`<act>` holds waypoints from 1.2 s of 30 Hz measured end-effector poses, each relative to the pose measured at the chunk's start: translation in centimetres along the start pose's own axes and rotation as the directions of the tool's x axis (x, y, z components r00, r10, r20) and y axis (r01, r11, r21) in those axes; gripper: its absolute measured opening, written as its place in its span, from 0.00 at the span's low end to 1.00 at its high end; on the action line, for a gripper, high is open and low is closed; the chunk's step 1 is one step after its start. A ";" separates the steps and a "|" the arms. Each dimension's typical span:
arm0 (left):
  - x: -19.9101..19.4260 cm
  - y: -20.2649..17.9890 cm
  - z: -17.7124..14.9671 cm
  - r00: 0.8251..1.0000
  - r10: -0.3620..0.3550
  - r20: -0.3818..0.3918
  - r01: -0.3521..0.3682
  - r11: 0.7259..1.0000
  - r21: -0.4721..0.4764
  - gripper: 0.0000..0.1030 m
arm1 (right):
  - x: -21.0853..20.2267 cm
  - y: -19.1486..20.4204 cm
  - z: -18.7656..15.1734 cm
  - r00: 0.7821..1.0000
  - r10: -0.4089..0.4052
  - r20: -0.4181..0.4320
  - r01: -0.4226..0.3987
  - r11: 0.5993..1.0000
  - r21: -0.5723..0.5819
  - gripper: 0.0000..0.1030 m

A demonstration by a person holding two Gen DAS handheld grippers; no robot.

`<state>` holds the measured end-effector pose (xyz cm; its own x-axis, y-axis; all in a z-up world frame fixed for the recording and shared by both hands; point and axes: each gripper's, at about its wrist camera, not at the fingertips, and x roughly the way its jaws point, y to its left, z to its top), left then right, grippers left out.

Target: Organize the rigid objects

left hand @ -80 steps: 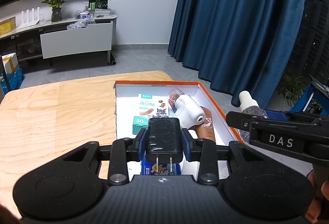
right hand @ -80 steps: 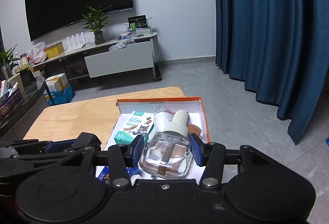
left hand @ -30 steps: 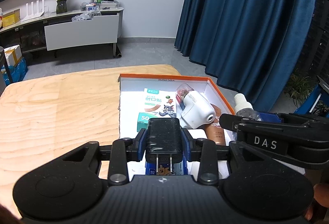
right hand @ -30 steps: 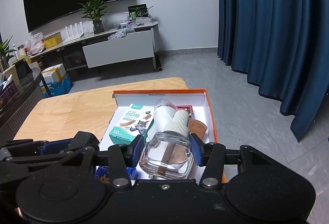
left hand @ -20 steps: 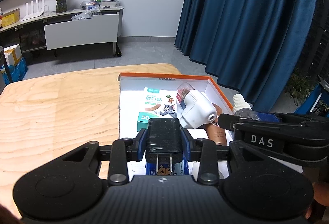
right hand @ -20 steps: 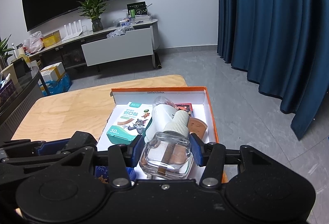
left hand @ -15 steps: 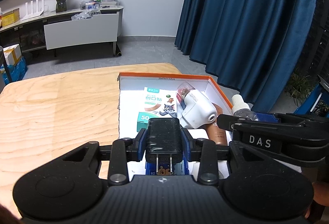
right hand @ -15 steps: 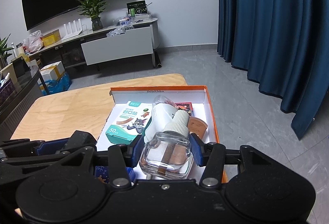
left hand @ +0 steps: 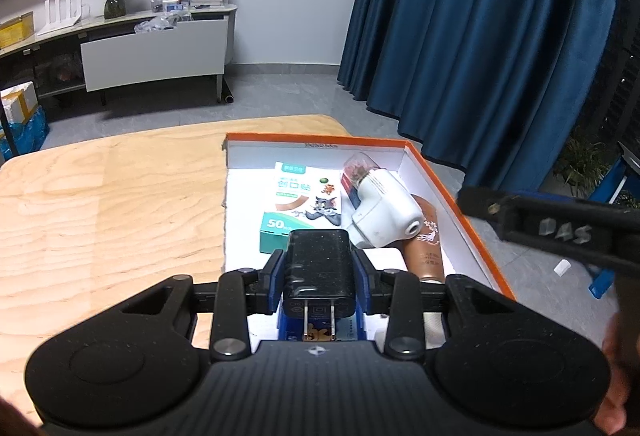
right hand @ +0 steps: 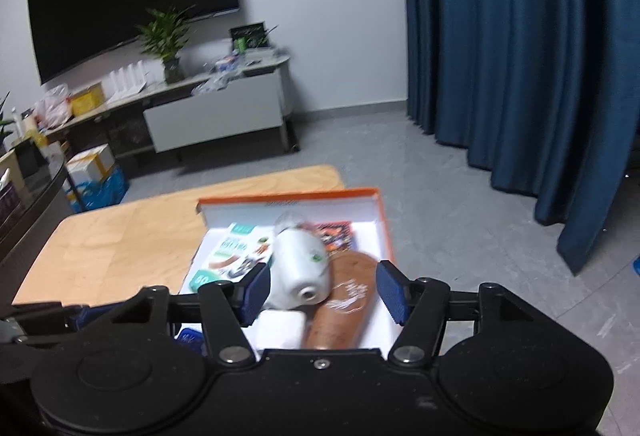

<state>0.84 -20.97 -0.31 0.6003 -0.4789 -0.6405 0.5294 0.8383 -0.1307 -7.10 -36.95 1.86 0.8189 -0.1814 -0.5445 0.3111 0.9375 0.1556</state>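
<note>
Gone from the right gripper [right hand: 322, 294] is the clear glass bottle it pinched half a second ago; its blue pads now stand spread and empty above the orange-rimmed box [left hand: 456, 187], and the bottle itself shows in neither current view, so where it landed cannot be told. Wooden table [left hand: 112, 195]: bears the box at its far right corner. Box contents, largest first: brown tube [right hand: 346, 300] along the right wall; white handheld device [left hand: 386, 213] at centre, lying partly over the tube; teal bandage carton [left hand: 302, 201] left of the device; red printed packet [right hand: 334, 236] toward the far wall; blue packet [left hand: 316, 332] at the near edge, mostly hidden. Black plug adapter [left hand: 320, 268]: clamped between the left gripper's [left hand: 320, 278] blue pads, prongs toward the camera, held over the box's near end, not yet set down. Progress, as judged: most items boxed; the adapter remains to be placed.
</note>
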 end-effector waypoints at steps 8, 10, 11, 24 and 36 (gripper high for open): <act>2.1 -1.0 0.8 0.998 -0.056 -0.031 0.056 0.998 0.005 0.36 | -2.5 -0.9 0.1 0.999 -0.038 0.036 0.038 0.999 0.001 0.76; 1.9 -1.3 1.0 0.998 -0.051 -0.031 0.052 0.999 0.007 0.51 | -3.2 -0.9 0.1 0.998 -0.051 0.046 0.051 0.999 -0.009 0.78; 1.4 -1.4 1.0 0.999 -0.036 -0.027 0.036 0.999 0.009 0.68 | -3.5 -0.8 0.1 0.997 -0.053 0.050 0.054 0.998 -0.013 0.80; -7.1 -2.2 -0.3 0.985 0.171 -0.001 -0.171 0.985 -0.037 1.00 | -8.0 -1.1 -1.4 1.000 -0.004 0.025 0.004 1.000 0.010 0.86; -9.4 -3.0 -3.9 0.968 0.246 -0.057 -0.249 0.967 -0.048 1.00 | -10.5 -0.6 -4.9 1.000 0.007 -0.030 -0.008 1.000 -0.027 0.87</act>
<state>-8.78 -17.98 3.13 0.6766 -0.2423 -0.6953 0.3338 0.9426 -0.0037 -18.24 -34.12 3.42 0.8062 -0.1658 -0.5679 0.2913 0.9467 0.1372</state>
